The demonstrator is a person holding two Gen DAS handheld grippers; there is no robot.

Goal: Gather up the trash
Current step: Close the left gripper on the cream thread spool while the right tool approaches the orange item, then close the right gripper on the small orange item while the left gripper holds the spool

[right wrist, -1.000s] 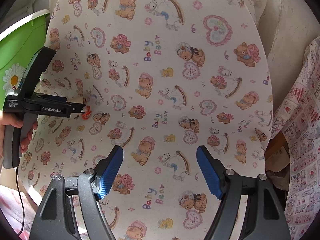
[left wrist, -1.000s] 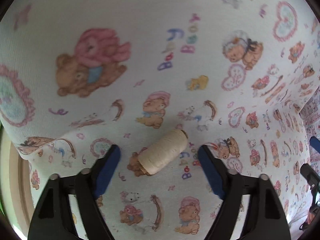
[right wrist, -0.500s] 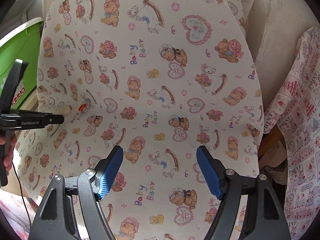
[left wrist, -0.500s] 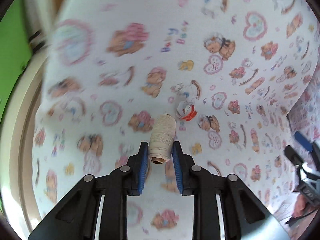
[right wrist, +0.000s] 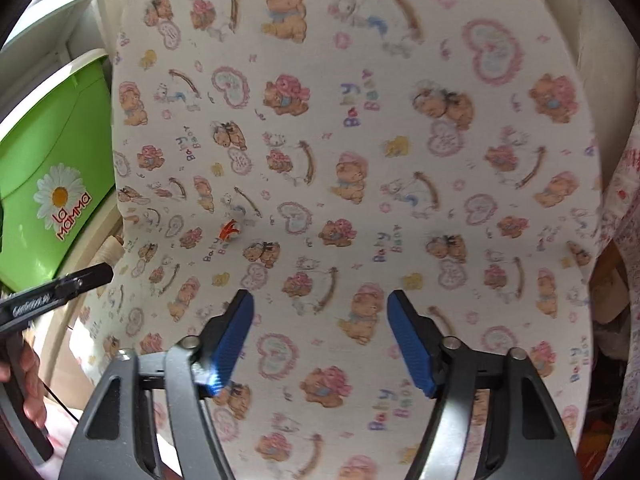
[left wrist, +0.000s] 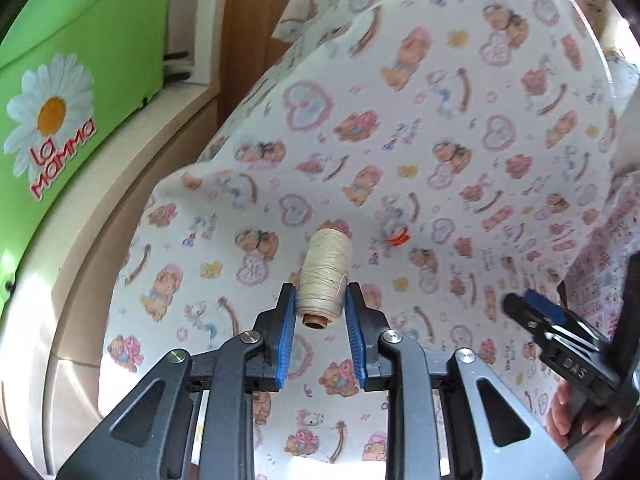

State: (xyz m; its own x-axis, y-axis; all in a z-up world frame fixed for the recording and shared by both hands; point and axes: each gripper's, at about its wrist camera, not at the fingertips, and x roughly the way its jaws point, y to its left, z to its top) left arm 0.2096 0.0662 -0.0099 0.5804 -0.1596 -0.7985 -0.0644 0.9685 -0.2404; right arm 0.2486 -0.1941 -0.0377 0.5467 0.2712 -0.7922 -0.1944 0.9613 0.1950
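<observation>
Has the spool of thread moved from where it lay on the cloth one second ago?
Yes. The spool of thread is now clamped in the left hand-held gripper, lifted off the bear-print cloth and carried left toward the green bin.

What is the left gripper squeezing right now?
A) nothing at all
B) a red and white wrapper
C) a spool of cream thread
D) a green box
C: in the left wrist view the left gripper has its blue pads pressed on both sides of the spool of cream thread.
</observation>
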